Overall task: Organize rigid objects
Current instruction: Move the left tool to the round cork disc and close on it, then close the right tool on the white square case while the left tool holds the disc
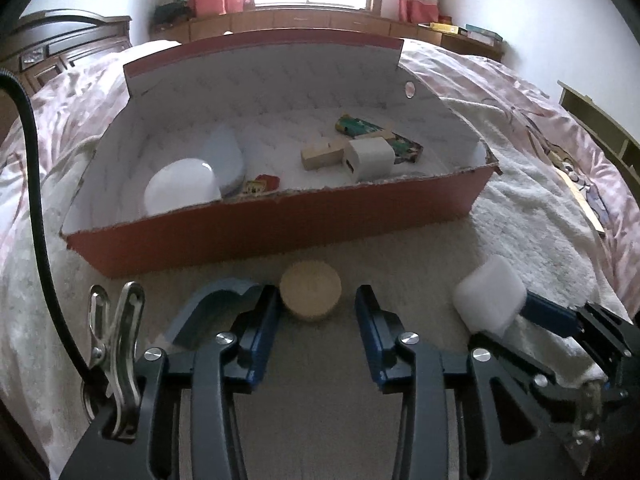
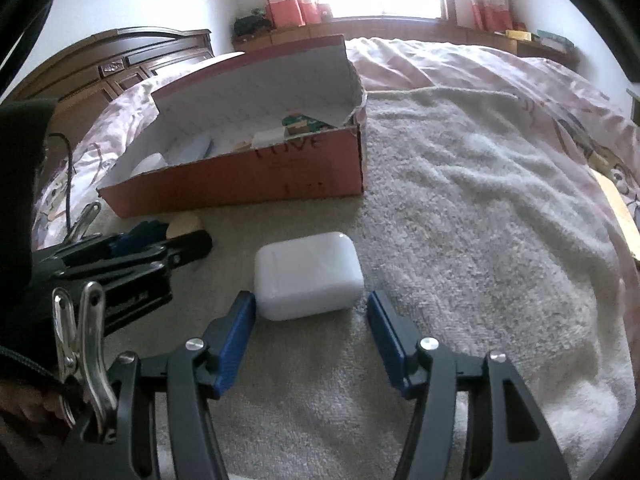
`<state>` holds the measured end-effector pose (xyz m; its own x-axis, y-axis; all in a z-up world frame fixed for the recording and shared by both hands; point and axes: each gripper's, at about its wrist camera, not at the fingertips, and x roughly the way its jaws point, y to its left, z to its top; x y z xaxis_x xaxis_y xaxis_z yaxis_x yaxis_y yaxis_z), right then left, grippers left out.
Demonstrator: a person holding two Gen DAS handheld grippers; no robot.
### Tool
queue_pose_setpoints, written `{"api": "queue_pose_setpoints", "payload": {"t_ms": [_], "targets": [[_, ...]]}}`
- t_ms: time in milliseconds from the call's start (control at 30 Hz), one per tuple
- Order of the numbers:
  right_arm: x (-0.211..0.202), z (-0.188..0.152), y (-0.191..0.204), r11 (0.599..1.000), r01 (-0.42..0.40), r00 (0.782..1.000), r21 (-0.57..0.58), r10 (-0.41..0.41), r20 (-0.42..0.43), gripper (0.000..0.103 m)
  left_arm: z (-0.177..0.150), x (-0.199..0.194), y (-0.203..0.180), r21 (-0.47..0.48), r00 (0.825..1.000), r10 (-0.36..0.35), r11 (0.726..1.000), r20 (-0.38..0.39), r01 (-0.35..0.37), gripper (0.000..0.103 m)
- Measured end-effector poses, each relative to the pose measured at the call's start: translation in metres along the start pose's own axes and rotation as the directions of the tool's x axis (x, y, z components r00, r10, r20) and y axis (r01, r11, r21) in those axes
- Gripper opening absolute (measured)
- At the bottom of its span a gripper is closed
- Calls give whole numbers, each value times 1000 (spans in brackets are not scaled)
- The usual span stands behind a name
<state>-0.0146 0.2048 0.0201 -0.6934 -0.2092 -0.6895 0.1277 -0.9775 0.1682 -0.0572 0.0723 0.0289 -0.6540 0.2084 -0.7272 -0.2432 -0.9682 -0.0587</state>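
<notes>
A red cardboard box lies open on the bed. It holds a white rounded case, a pale blue piece, a wooden block, a white cube and a green printed pack. In front of it a round tan disc lies just ahead of my left gripper, whose jaws are open around it. A blue curved piece lies beside its left finger. My right gripper is open around a white rounded case, with a small gap at the right pad.
A cream fleece blanket covers the bed over a pink quilt. A dark wooden headboard stands at the left and a window ledge behind. A metal clip and a black cable hang by my left gripper.
</notes>
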Motion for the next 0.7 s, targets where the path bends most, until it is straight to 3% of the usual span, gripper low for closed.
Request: {"api": "queue_pose_setpoints", "payload": {"t_ms": [133, 233, 700], "targets": [[1, 0, 0, 1000, -2, 1000, 2, 2, 5, 61, 0, 1, 1, 3, 1000, 12, 1000, 10, -12, 39], [1, -2, 2, 1000, 0, 1000, -7, 0, 8, 64, -2, -1, 1, 7, 1000, 17, 1000, 18, -17, 32], [4, -4, 9, 999, -18, 1000, -35, 18, 23, 81, -42, -29, 16, 8, 999, 4, 1000, 36, -4, 33]]}}
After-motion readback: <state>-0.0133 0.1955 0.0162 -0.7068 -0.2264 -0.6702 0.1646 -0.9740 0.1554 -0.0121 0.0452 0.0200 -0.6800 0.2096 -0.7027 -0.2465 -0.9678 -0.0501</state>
